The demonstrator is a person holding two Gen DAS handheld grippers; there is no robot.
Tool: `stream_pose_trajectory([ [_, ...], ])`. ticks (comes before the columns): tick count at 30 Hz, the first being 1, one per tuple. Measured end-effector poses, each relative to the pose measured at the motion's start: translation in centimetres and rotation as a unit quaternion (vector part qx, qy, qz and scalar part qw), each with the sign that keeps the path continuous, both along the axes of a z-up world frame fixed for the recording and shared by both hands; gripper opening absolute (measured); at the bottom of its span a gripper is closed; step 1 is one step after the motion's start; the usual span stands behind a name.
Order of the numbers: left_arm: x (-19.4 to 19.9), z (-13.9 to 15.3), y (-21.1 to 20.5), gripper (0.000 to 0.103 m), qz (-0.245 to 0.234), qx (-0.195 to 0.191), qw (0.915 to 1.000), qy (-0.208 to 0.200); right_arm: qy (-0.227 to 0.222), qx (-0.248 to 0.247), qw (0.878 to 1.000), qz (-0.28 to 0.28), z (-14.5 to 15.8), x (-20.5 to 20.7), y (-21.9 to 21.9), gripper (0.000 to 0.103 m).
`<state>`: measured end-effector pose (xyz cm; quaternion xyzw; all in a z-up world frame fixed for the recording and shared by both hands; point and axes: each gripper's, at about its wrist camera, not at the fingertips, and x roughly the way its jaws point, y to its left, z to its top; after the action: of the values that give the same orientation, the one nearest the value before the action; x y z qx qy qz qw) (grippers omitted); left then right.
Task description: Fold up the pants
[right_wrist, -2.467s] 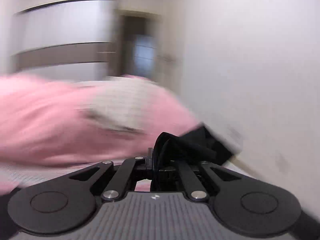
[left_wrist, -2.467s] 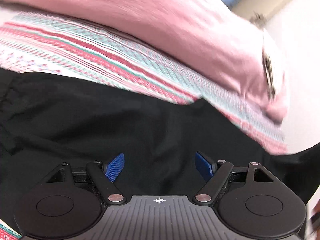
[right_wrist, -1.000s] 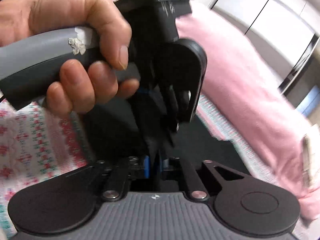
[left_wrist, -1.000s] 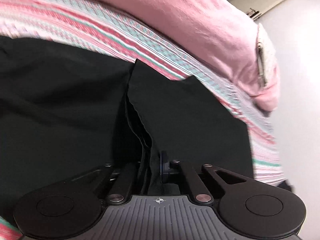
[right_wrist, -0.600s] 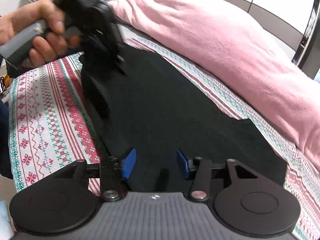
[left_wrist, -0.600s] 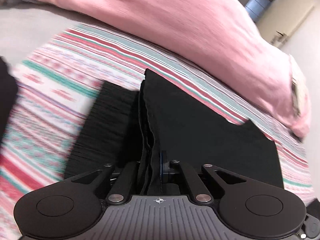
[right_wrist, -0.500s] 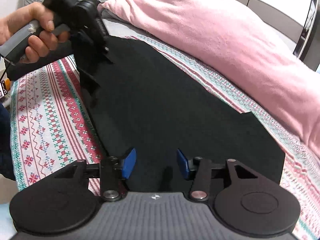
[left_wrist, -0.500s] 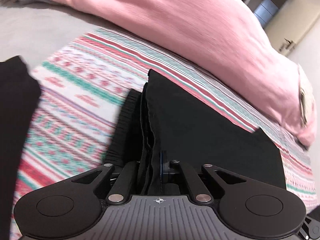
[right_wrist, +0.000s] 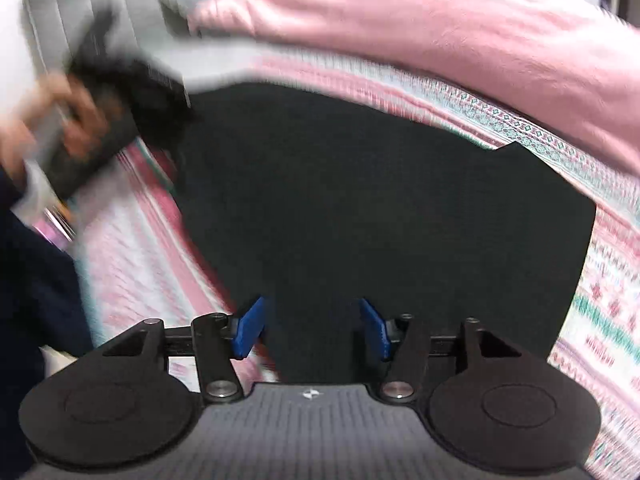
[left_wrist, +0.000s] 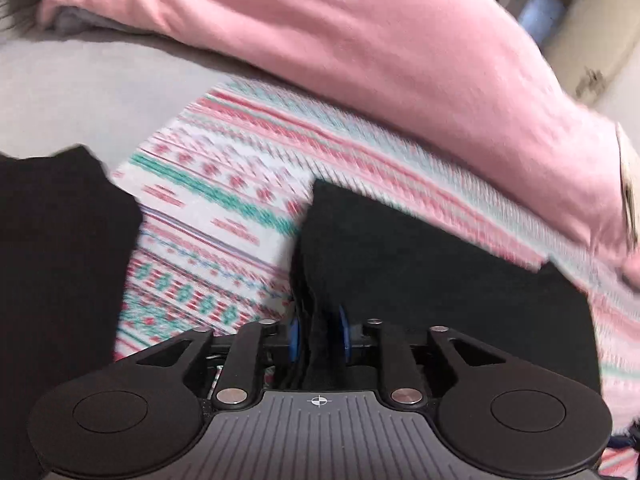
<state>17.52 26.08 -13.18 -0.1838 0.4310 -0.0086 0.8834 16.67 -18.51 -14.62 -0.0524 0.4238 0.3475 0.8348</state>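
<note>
Low centre of both views, black pants [right_wrist: 360, 208] lie folded on bed [left_wrist: 224, 208]. Left hand-held gripper [left_wrist: 319, 334] just loosened, cloth btwn pads; right hand-held gripper [right_wrist: 312, 330] released. Lift clear w/o dragging the fold.

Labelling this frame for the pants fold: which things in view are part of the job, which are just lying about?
In the job:
- black pants, flat on the bed
- left tool, jaws just opening, a fold of fabric between them
- right tool, open

Lying about:
- pink blanket
- patterned bedspread
- grey sheet
</note>
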Motion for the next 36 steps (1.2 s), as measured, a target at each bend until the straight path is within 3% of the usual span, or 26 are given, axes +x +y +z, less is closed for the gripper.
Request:
stream_pose_trajectory([
  [2, -1.0, 1.4, 0.6, 0.025, 0.021, -0.004, 0.9993, -0.03, -0.017, 0.052, 0.998, -0.024, 1.9, -0.1, -2.8, 0.048],
  [4, -1.7, 2.6, 0.3, 0.025, 0.028, 0.007, 0.9981, -0.054, -0.028, 0.067, 0.995, -0.073, 2.8, 0.3, -5.2, 0.047],
  [8, -1.4, 2.7, -3.7, 0.026, -0.027, 0.012, 0.9979, -0.058, 0.005, 0.018, 0.989, -0.146, 0.9, 1.9, -6.7, 0.018],
  [12, -1.2, 1.0, -10.2, 0.027, -0.118, 0.002, 0.9923, -0.035, 0.035, -0.045, 0.99, -0.13, -1.5, 2.1, -5.1, 0.016],
  [16, -1.4, -1.1, -15.0, 0.027, -0.175, 0.045, 0.9835, -0.009, 0.071, -0.088, 0.988, -0.11, -3.0, 1.4, -4.9, 0.017],
  [19, -1.0, -3.1, -15.9, 0.027, -0.168, 0.064, 0.9833, 0.029, 0.085, -0.092, 0.988, -0.09, -3.7, 0.4, -5.6, 0.018],
  [23, -0.9, -2.7, -16.2, 0.027, -0.156, 0.044, 0.9864, 0.027, 0.088, -0.091, 0.989, -0.077, -3.4, -0.8, -6.2, 0.018],
  [30, -1.6, -2.0, -20.6, 0.027, -0.201, 0.02, 0.9794, 0.011, 0.048, 0.017, 0.993, -0.108, 0.5, 1.9, -9.0, 0.019],
  [36, -2.0, -3.0, -23.2, 0.03, -0.227, 0.048, 0.9724, 0.026, 0.07, 0.077, 0.976, -0.193, -0.7, 10.4, -11.8, 0.019],
])
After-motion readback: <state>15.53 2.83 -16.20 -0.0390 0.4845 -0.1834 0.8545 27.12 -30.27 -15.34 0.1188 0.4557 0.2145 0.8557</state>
